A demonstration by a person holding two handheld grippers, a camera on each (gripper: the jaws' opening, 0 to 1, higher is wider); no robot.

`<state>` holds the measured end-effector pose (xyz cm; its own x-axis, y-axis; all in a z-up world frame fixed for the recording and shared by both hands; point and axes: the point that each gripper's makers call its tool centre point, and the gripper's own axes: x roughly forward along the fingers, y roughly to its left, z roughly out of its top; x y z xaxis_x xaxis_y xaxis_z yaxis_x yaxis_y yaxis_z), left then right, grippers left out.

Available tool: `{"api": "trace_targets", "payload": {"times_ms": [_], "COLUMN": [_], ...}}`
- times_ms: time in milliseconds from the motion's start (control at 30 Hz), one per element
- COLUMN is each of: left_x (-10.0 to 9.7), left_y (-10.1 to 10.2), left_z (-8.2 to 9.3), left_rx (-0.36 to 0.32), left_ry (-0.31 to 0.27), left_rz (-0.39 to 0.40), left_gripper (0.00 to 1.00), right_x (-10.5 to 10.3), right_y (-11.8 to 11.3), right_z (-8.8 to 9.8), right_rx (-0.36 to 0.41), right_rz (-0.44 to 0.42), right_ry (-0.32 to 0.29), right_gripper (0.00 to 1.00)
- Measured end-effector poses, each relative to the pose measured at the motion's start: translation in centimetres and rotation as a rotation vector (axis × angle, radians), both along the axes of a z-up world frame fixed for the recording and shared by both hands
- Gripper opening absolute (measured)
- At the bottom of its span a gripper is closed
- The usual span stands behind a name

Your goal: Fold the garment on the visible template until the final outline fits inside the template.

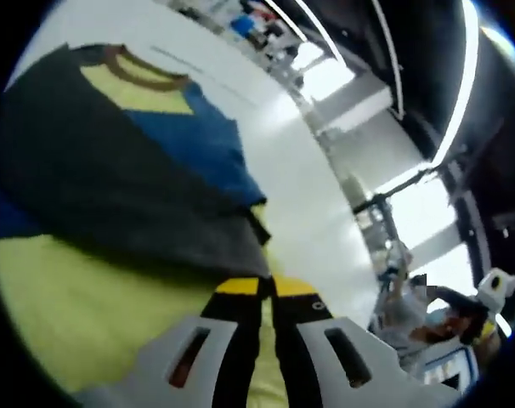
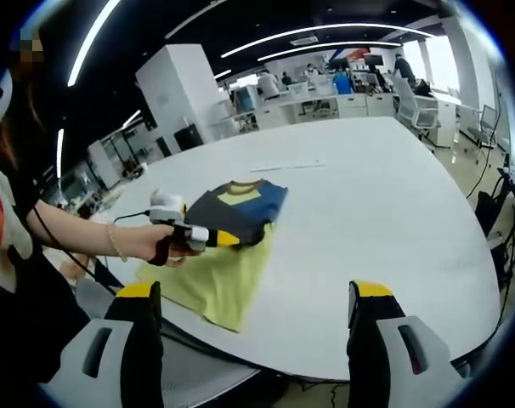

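One garment [image 2: 226,246], a shirt in yellow, dark grey and blue with a brown collar, lay partly folded on the white tabletop [image 2: 376,229], toward its near-left edge in the right gripper view. Dark grey and blue upper part was doubled over the yellow lower part; collar pointed away from the person. Template outline: couldn't make it out.

Left hand-held gripper [image 2: 226,239], held in the person's hand [image 2: 160,244], sat at the fold where grey met yellow. In the left gripper view its jaws were pressed together [image 1: 269,287], yellow tips touching over the cloth with yellow fabric between the black fingers [image 1: 237,340], so pinching the garment.

Right hand-held gripper [image 2: 254,293] was spread wide, nothing between the jaws, well apart from the garment, above the near tabletop edge.

Office desks [image 2: 325,102] and chairs stood behind.
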<state>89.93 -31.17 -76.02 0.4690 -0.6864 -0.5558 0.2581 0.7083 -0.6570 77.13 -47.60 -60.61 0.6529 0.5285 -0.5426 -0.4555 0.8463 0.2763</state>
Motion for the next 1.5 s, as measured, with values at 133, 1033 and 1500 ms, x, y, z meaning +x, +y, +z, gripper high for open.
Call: {"api": "trace_targets", "payload": {"times_ms": [133, 1033, 1500], "left_x": [-0.2, -3.2, -1.9], "left_y": [0.1, -1.2, 5.3], "left_z": [-0.6, 1.4, 6.8], "left_rx": [0.006, 0.143, 0.18], "left_ry": [0.001, -0.186, -0.28], "left_rz": [0.009, -0.228, -0.158], "left_gripper": [0.0, 0.18, 0.49], "right_x": [0.0, 0.2, 1.3], "right_y": [0.1, 0.0, 3.0], "right_z": [0.0, 0.1, 0.5], "right_rx": [0.001, 0.006, 0.013], "right_rz": [0.0, 0.001, 0.086], "right_ry": [0.0, -0.007, -0.017], "right_gripper": [0.91, 0.91, 0.93]}}
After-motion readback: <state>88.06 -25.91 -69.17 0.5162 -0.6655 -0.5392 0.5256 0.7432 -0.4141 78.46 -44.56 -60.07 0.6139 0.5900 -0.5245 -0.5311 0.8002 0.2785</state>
